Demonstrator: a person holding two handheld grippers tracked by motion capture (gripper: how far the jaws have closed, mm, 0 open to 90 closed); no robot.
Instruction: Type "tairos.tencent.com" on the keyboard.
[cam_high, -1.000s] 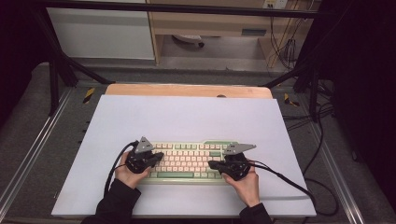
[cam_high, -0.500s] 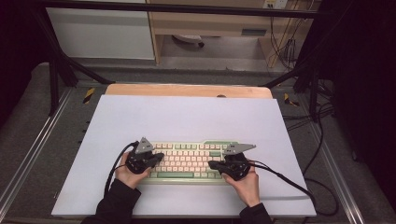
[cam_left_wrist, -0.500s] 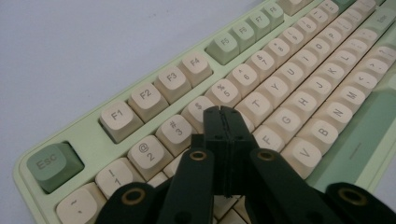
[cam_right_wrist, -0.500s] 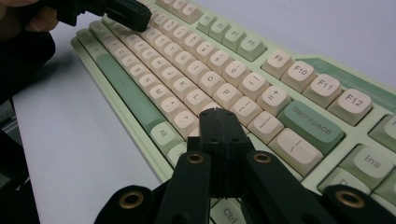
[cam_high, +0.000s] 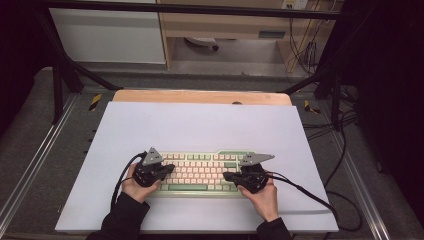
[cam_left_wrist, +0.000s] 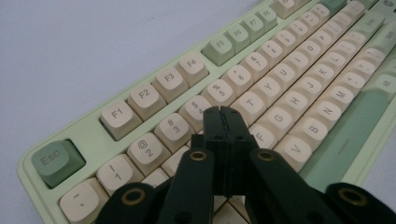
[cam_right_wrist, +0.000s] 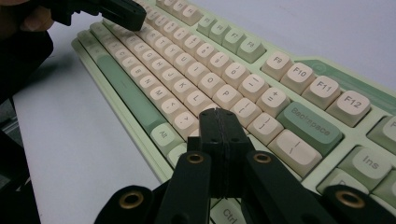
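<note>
A pale green keyboard (cam_high: 200, 172) with cream keys lies on the white mat near the person's side. My left gripper (cam_high: 171, 169) is shut and hovers over the keyboard's left end. In the left gripper view its closed tip (cam_left_wrist: 223, 112) sits above the keys (cam_left_wrist: 243, 100) near R and T. My right gripper (cam_high: 225, 176) is shut over the keyboard's right end. In the right gripper view its closed tip (cam_right_wrist: 218, 113) hangs over the keys (cam_right_wrist: 205, 100) by L and P. Nothing is held in either one. The left gripper (cam_right_wrist: 116, 14) also appears far off in the right gripper view.
The white mat (cam_high: 200, 125) covers most of the wooden table (cam_high: 200, 96). Black cables (cam_high: 310, 195) trail from both grippers to the right and left. A metal frame and dark floor surround the table.
</note>
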